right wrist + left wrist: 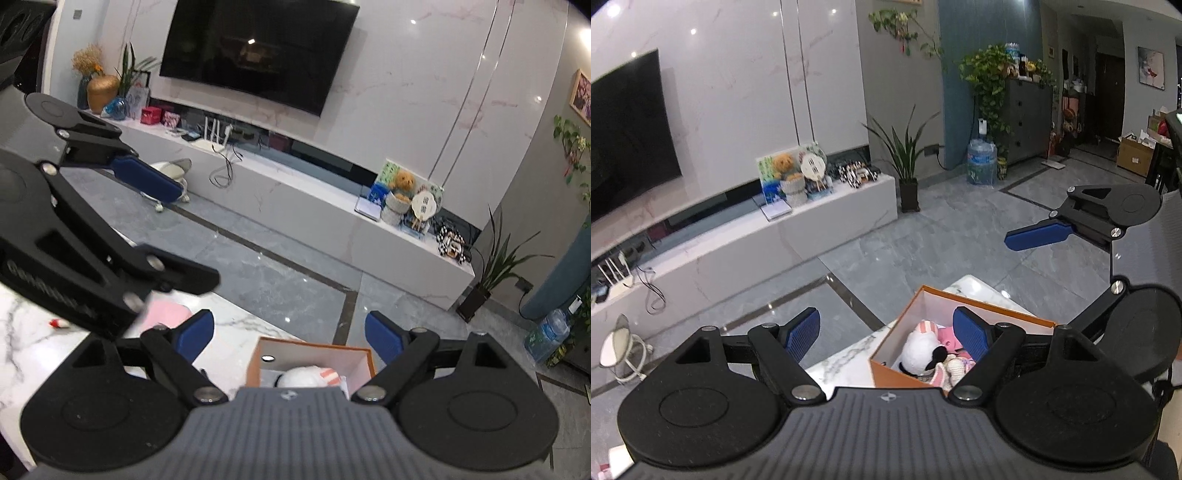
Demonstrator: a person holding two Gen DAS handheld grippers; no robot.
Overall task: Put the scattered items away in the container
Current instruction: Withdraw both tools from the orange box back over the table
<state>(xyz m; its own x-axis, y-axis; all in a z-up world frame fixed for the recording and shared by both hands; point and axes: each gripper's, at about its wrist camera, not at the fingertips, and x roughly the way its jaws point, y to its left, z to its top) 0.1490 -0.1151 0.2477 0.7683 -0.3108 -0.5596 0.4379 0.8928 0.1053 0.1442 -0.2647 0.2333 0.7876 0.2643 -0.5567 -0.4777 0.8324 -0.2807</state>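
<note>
An orange box [886,373] with a white inside stands on the marble table [846,358]. In it lie a white plush toy [918,354] and several pink and cream soft toys. My left gripper [886,321] hovers above the box's near side, open, with nothing between its fingers. In the right wrist view my right gripper [288,325] is also open and empty over the box [314,345], where the white plush [303,376] shows. A pink item [166,312] and a small red-and-white thing [59,324] lie on the table [240,332] to the left.
A long white TV console [332,199] with a teddy bear, a fan and boxes runs under the wall TV [258,51]. A potted plant [908,162] and a water bottle [980,162] stand on the grey tiled floor beyond the table.
</note>
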